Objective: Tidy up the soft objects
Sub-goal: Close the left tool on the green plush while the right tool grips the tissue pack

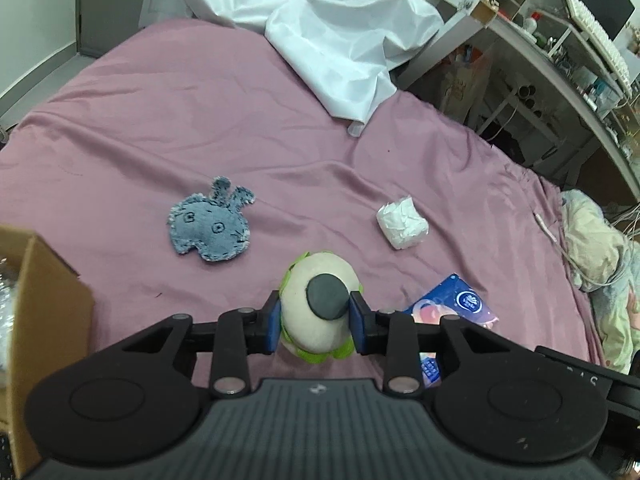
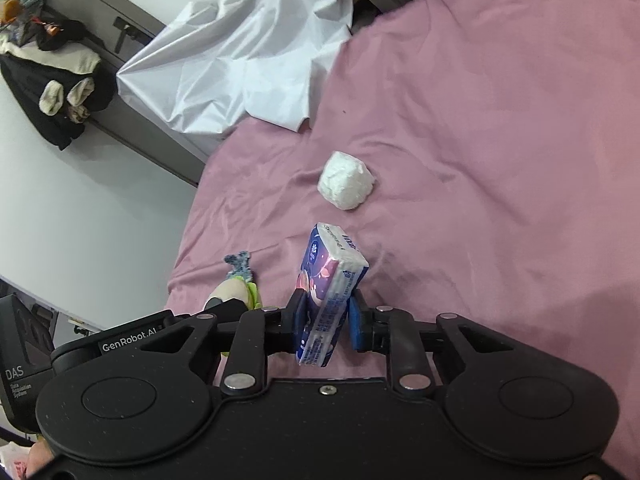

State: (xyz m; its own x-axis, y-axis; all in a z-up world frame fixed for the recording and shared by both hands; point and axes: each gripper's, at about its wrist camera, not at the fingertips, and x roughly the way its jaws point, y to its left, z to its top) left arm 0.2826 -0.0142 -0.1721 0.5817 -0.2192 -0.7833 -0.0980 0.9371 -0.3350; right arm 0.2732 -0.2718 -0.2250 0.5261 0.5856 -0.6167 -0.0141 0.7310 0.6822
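My left gripper [image 1: 316,320] is shut on a cream and green plush toy [image 1: 320,304] with a grey patch, held above the pink bed [image 1: 200,120]. My right gripper [image 2: 326,320] is shut on a blue tissue pack [image 2: 330,276], which also shows in the left wrist view [image 1: 460,304]. A grey-blue fabric bunny toy [image 1: 212,226] lies flat on the bed to the left; its ears show in the right wrist view [image 2: 240,266]. A white crumpled soft wad [image 1: 402,224] lies on the bed to the right, and it is ahead of the right gripper in the right wrist view [image 2: 346,184].
A cardboard box [image 1: 44,300] stands at the left edge of the left view. A white sheet [image 1: 332,32] drapes over the bed's far end. A cluttered desk and shelves [image 1: 560,60] stand to the right. A bundled blanket [image 1: 600,248] lies at the bed's right edge.
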